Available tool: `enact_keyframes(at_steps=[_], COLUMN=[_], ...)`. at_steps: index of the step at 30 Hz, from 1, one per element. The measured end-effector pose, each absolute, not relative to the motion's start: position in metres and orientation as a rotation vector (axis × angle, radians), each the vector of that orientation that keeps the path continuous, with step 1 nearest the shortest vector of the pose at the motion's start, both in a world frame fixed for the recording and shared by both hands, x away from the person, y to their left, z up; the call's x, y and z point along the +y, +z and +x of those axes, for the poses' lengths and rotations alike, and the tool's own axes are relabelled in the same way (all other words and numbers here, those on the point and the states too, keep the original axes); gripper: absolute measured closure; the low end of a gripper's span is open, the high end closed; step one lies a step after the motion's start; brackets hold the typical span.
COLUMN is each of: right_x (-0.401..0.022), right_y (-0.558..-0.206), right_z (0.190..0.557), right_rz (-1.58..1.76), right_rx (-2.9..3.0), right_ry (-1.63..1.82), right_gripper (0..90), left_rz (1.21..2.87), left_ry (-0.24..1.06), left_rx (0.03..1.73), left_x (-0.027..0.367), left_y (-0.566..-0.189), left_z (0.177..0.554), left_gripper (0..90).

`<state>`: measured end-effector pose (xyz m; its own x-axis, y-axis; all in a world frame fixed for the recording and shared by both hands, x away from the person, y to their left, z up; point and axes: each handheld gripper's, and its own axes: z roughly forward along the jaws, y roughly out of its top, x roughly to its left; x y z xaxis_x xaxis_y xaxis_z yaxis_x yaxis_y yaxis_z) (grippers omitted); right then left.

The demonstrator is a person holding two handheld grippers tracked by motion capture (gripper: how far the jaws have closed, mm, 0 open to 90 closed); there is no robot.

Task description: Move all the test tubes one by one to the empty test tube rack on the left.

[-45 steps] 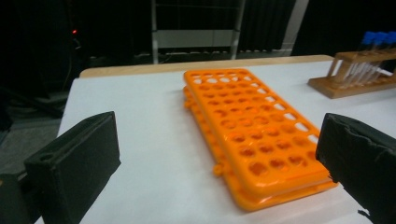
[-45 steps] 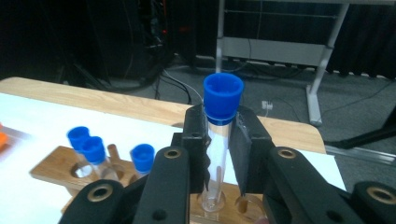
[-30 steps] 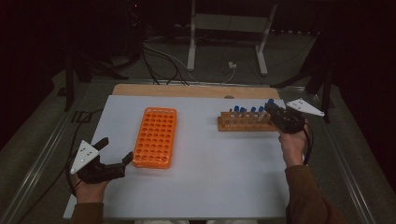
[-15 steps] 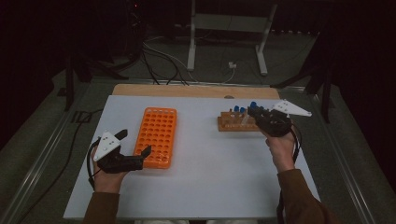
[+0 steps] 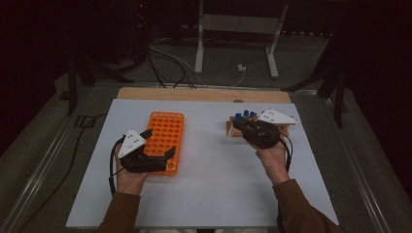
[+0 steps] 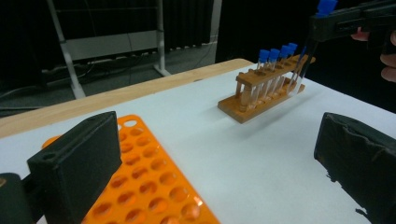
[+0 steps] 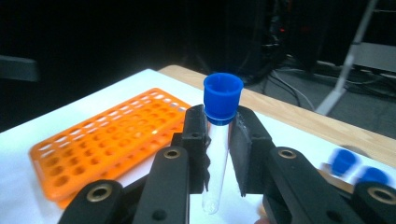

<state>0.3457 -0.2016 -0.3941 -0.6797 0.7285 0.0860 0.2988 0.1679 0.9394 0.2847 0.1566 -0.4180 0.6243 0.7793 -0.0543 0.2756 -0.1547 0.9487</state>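
Two tongs: right (image 7: 218,154) grips a blue-capped tube (image 7: 219,140) near wooden rack (image 5: 233,130); left (image 6: 210,163) gapes over orange rack (image 6: 149,186).

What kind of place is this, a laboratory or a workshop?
Probably a lab-style test bench in a dark room: a wooden rack of blue-capped tubes, an orange tube rack, and a white table with cables and a metal stand behind.
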Motion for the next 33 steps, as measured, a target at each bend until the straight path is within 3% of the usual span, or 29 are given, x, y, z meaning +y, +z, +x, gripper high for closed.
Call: enact_keyframes(at_steps=[6, 9, 18, 21, 33], right_x=[-0.178, -0.167, -0.135, -0.125, -0.109], right_y=[-0.393, -0.394, -0.392, -0.392, -0.394], right_z=[0.340, 0.337, 0.329, 0.326, 0.322], right_rz=[0.922, 0.896, 0.824, 0.800, 0.775], right_rx=[2.113, 2.138, 2.191, 2.212, 2.252], right_ry=[1.559, 1.565, 1.605, 1.608, 1.637], right_gripper=[76.6, 76.6, 76.5, 76.6, 76.5], left_rz=[1.742, 1.746, 1.782, 1.798, 1.830], left_ry=[0.537, 0.505, 0.501, 0.500, 0.504], left_rx=[0.829, 0.789, 0.768, 0.766, 0.717], left_x=[0.139, 0.131, 0.106, 0.101, 0.096], left_y=[-0.418, -0.418, -0.419, -0.420, -0.421], left_z=[0.288, 0.291, 0.298, 0.300, 0.300], left_gripper=[8.7, 22.4, 32.5, 43.3, 65.9])
